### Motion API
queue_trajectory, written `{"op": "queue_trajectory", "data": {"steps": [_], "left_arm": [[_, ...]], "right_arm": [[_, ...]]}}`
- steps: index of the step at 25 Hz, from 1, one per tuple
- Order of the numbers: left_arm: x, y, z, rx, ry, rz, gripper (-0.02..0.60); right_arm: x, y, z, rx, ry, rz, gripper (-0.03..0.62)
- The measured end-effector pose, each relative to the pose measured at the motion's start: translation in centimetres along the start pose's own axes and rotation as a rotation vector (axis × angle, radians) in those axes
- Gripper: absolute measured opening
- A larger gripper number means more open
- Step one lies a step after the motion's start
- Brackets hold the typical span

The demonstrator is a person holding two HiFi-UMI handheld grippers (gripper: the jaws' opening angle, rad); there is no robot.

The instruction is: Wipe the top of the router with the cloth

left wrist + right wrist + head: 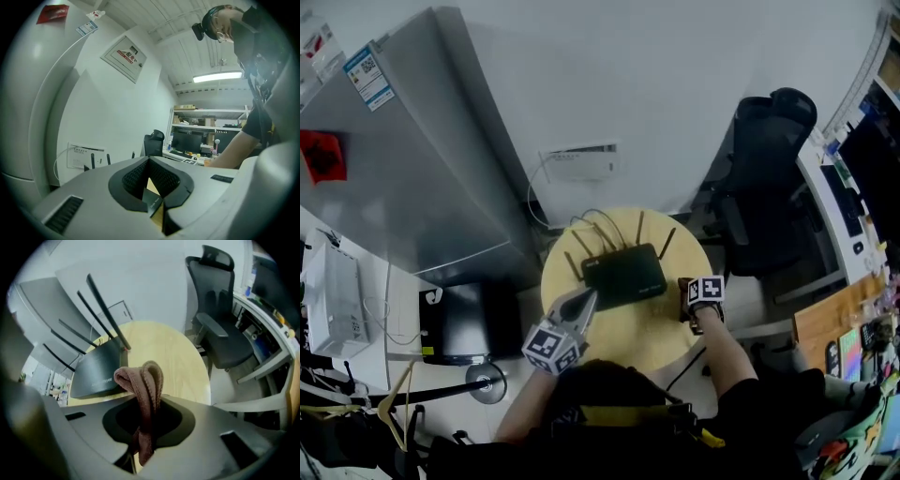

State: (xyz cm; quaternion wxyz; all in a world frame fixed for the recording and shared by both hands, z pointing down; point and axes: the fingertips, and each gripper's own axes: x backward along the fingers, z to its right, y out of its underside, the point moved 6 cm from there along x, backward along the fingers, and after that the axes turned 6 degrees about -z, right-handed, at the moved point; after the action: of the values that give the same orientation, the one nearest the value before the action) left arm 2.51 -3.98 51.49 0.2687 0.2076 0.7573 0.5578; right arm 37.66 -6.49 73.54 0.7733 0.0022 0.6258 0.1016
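The black router [623, 275] lies flat on the round wooden table [656, 342], its antennas pointing toward the wall. My left gripper [584, 302] sits at the router's front left corner with its tips together. In the left gripper view that corner [153, 202] shows through the hollow behind the tips, and I cannot tell whether it is pinched. To the right of the router, my right gripper [685, 302] is shut on a folded brown cloth [143, 385], which sticks out past the jaws. The router [96, 369] lies just ahead and to the left of the cloth.
A black office chair [764, 187] stands behind the table on the right, next to a desk with a monitor [862, 178]. A tall grey cabinet [412, 159] fills the left. A black box [464, 323] sits on the floor by the table. Cables run to a wall panel [579, 161].
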Motion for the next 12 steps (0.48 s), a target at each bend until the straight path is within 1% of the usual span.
{"op": "queue_trajectory", "data": {"steps": [3, 5, 8, 10, 12], "left_arm": [[1.0, 0.6, 0.8, 0.011, -0.037, 0.010, -0.002], [1.9, 0.7, 0.9, 0.023, -0.060, 0.033, -0.002], [3.9, 0.6, 0.0, 0.030, -0.100, 0.070, -0.002], [5.5, 0.4, -1.1, 0.041, -0.130, 0.101, -0.002], [7.5, -0.1, -1.8, 0.035, -0.150, 0.128, -0.002]], "right_arm": [[1.3, 0.1, 0.9, -0.084, -0.086, 0.119, 0.061], [2.7, 0.3, 0.9, -0.093, -0.125, 0.202, 0.061], [4.9, 1.3, -0.8, -0.025, -0.215, 0.334, 0.061], [6.1, 1.9, -3.0, 0.046, -0.292, 0.418, 0.061], [7.4, 2.5, -5.3, 0.098, -0.339, 0.492, 0.061]]}}
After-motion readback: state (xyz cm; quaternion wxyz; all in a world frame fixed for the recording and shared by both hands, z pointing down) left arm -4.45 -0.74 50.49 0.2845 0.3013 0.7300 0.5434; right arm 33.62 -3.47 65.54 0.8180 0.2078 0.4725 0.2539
